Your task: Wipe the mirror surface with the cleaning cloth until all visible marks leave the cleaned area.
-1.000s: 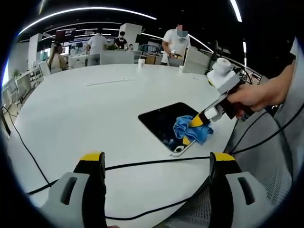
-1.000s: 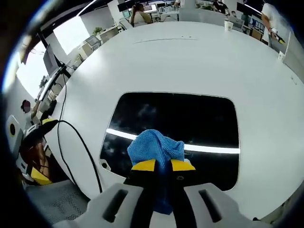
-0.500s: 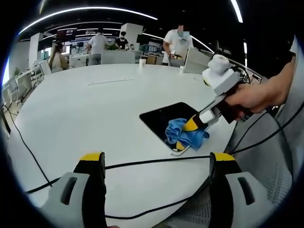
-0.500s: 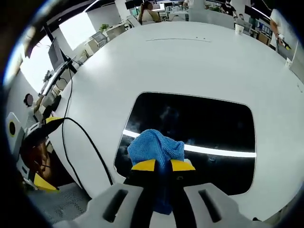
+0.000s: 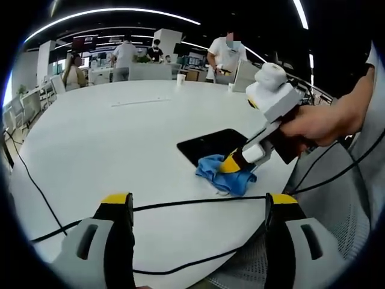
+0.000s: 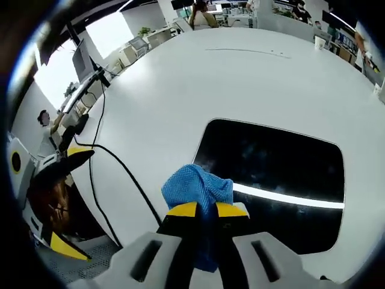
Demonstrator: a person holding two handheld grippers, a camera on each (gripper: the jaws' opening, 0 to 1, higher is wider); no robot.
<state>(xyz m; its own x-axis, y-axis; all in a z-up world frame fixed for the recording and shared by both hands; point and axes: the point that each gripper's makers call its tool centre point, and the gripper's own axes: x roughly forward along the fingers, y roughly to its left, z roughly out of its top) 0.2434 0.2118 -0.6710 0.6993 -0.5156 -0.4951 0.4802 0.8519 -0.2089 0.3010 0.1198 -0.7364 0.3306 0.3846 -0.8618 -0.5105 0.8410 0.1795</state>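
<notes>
Dragged off the glass, the cloth (image 5: 224, 173) has slid from the middle of the mirror (image 5: 212, 144) to that mirror's near corner, half on the white table (image 5: 108, 138). On that table the dark mirror lies flat. Pinching the blue cloth, the right gripper (image 6: 207, 210) has its jaws pressed together. Near the table edge, the left gripper (image 5: 198, 208) stands with jaws spread, holding nothing, above a black cable (image 5: 180, 208).

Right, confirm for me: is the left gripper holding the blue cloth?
No. The right gripper is shut on the blue cloth; the left gripper stands open and empty.
</notes>
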